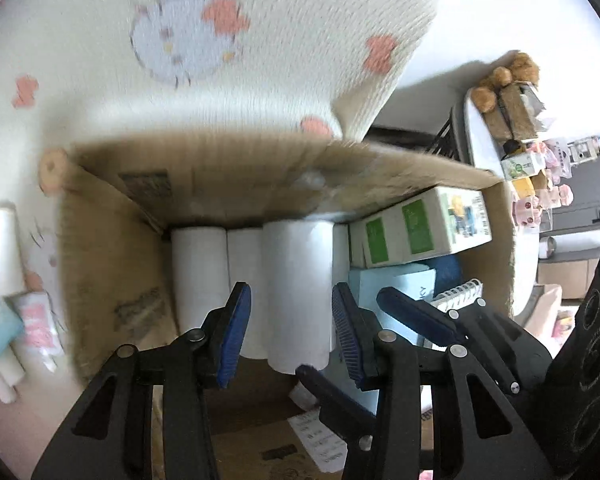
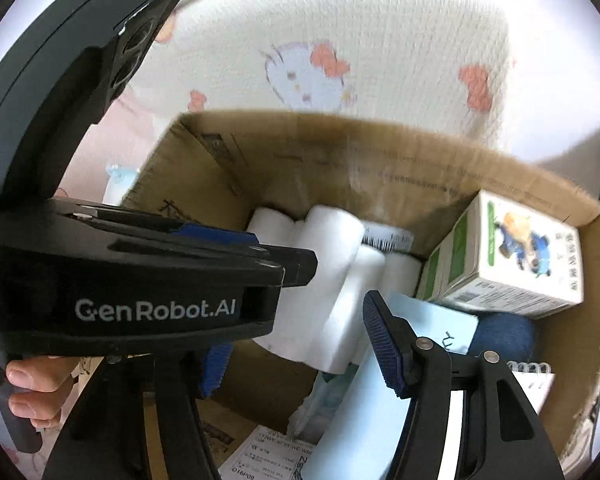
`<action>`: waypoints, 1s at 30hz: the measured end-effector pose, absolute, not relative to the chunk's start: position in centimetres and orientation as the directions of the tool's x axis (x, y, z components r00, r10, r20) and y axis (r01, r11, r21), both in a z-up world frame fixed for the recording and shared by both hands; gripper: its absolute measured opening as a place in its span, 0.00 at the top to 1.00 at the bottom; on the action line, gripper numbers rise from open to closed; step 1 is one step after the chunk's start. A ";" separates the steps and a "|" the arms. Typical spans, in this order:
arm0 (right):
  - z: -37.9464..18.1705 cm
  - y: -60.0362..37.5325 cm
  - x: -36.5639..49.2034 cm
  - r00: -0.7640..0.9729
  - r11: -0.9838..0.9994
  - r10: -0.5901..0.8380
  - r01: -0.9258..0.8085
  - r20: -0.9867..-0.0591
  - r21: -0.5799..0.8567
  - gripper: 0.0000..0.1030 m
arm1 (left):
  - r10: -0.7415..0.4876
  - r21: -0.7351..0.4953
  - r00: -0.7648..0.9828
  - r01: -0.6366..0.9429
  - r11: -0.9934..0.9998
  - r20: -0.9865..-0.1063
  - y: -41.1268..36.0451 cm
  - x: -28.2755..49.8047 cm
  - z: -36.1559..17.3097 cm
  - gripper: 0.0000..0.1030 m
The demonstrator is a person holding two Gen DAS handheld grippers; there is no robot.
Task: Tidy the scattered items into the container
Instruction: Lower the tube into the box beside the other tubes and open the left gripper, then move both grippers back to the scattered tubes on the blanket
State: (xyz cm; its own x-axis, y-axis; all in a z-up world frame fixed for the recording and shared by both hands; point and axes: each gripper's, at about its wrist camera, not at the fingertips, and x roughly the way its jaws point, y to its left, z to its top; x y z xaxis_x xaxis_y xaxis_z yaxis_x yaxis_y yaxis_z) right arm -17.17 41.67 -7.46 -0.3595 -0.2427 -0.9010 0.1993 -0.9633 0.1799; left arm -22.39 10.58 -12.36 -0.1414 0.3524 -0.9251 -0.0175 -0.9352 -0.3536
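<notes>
A brown cardboard box (image 1: 112, 264) holds several white paper rolls (image 1: 296, 292), green-and-white cartons (image 1: 420, 232), a light blue pack (image 1: 392, 284) and a spiral notebook (image 1: 460, 294). My left gripper (image 1: 292, 328) is open over the box, its pads either side of one roll without touching. My right gripper (image 2: 300, 344) is open and empty above the box (image 2: 380, 168); the rolls (image 2: 332, 240), cartons (image 2: 516, 264) and blue pack (image 2: 420, 316) show there. The left gripper's body crosses the right wrist view and hides the right gripper's left finger. The right gripper's fingers (image 1: 416, 312) also show in the left wrist view.
A cream blanket (image 1: 220, 60) with cat and bow prints lies behind the box. Loose white rolls and pink and blue packs (image 1: 16, 312) lie left of the box. A shelf with a plush bear (image 1: 504, 76) and small boxes stands at right.
</notes>
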 end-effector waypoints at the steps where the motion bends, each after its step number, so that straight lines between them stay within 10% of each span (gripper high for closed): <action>1: -7.1 41.4 -16.8 -0.379 -0.963 -0.238 0.214 -0.894 0.166 0.42 | 0.344 -0.342 -0.175 -0.038 -0.939 -0.923 10.5 -22.1 -11.7 0.55; 8: -4.6 38.4 -14.6 -0.421 -0.957 -0.198 0.277 -0.885 0.083 0.42 | 0.315 -0.290 -0.369 -0.123 -0.949 -0.874 8.3 -20.2 -7.7 0.56; 15: -4.0 37.1 -14.5 -0.404 -0.956 -0.152 0.292 -0.902 0.030 0.41 | 0.337 -0.302 -0.427 -0.148 -0.942 -0.839 5.8 -18.2 -6.9 0.87; 30: -2.6 32.7 -12.1 -0.480 -0.947 -0.096 0.314 -0.872 -0.068 0.37 | 0.338 -0.425 -0.650 -0.024 -0.905 -0.681 -7.2 -7.3 -9.2 0.88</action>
